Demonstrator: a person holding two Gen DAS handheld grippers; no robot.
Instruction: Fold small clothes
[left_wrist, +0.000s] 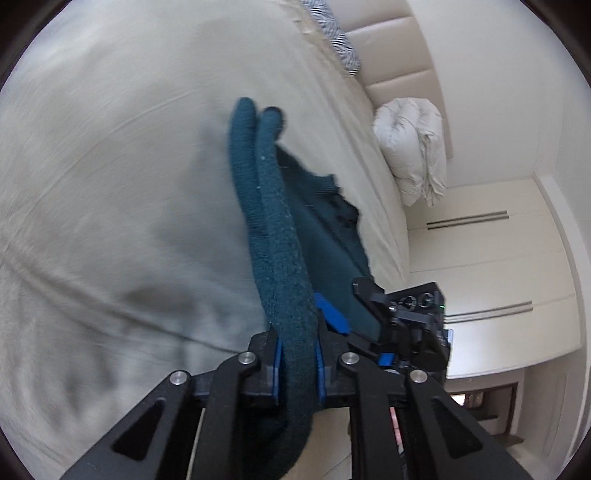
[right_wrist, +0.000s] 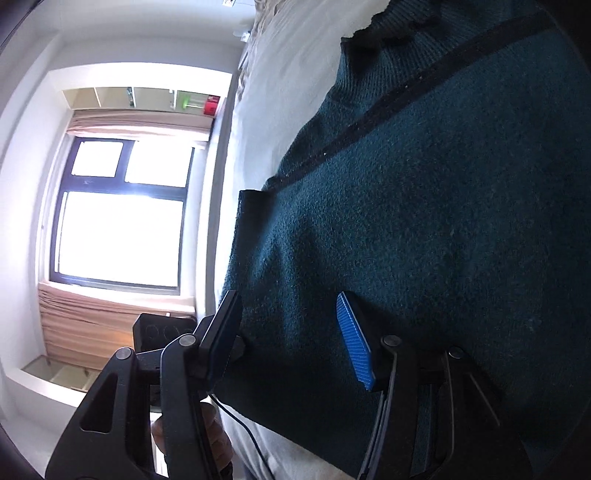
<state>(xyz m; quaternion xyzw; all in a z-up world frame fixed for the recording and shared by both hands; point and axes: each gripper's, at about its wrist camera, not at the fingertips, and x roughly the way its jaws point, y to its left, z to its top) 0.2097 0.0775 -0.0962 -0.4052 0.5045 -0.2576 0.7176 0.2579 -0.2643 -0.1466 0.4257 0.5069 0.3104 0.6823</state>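
Two tongs work one teal sweater on the bed. Left tongs pinch a thick rolled fold of it, lifted. Right tongs stand spread astride its edge, pads not pressing. Farther off, a white pillow.

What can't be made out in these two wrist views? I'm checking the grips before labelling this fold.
- Left wrist view: the bed sheet is motion-blurred; the teal garment pinched in the left gripper hides the pad faces.
- Right wrist view: the garment runs off the right and top edges, so its type is unclear; whether the right gripper pads press it is unclear.
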